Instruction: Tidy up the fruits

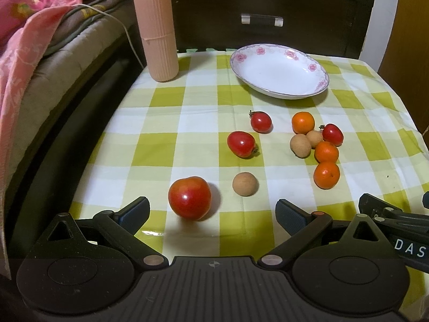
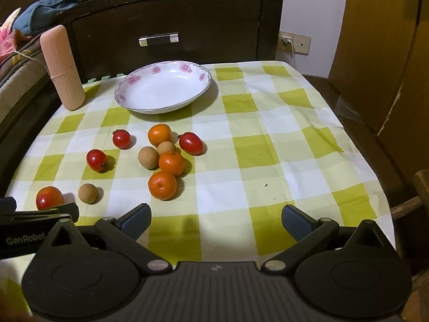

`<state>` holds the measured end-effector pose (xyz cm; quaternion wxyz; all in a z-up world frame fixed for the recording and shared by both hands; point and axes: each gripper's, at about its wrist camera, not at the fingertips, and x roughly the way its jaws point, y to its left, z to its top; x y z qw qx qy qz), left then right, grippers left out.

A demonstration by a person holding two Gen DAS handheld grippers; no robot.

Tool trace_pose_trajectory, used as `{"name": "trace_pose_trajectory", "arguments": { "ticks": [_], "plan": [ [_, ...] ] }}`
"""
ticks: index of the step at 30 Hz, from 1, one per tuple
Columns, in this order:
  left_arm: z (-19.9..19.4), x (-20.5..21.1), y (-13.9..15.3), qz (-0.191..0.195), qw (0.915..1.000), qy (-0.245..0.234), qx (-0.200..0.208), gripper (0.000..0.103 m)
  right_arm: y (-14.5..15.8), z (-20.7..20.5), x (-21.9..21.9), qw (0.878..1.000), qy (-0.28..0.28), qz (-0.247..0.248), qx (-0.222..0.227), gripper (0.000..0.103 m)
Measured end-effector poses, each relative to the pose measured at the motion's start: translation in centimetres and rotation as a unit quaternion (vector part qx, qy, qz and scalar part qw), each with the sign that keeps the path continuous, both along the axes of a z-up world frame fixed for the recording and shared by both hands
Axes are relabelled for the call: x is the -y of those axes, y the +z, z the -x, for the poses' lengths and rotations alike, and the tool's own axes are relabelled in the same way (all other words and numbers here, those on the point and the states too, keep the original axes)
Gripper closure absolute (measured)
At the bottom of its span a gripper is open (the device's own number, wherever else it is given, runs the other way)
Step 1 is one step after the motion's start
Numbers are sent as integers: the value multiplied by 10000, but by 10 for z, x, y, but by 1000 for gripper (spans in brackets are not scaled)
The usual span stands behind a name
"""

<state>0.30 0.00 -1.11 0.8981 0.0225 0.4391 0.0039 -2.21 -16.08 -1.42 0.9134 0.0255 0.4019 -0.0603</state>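
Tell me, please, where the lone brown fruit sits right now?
In the left wrist view, the lone brown fruit lies near the tablecloth's front, just right of the big red fruit.

Both wrist views overlook the same tablecloth [image 1: 203, 112] closely.

Left gripper [image 1: 213, 210] stands with jaws wide apart, holding nothing, low over a green-checked cloth [image 1: 166, 123]. A large tomato [image 1: 189, 198] lies just ahead, between the fingers' line and nearer the left one. A longan [image 1: 245, 184] sits to its right. Two small tomatoes [image 1: 241, 144] lie farther on. A cluster of oranges [image 1: 326, 175], longans and a tomato lies right. Empty floral plate [image 1: 278, 71] at the back; pink case [image 1: 158, 26] upright at back left.
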Motion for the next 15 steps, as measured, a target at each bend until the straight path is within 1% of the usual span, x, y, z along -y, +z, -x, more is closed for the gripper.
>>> {"name": "trace_pose_trajectory", "arguments": {
  "ticks": [12, 15],
  "plan": [
    [0, -1, 0, -34, 10000, 18, -6, 2, -1, -1, -1, 10000, -2, -27, -44, 1],
    [0, -1, 1, -62, 10000, 26, -36, 4, -2, -2, -2, 10000, 7, -35, -51, 1]
  ]
}}
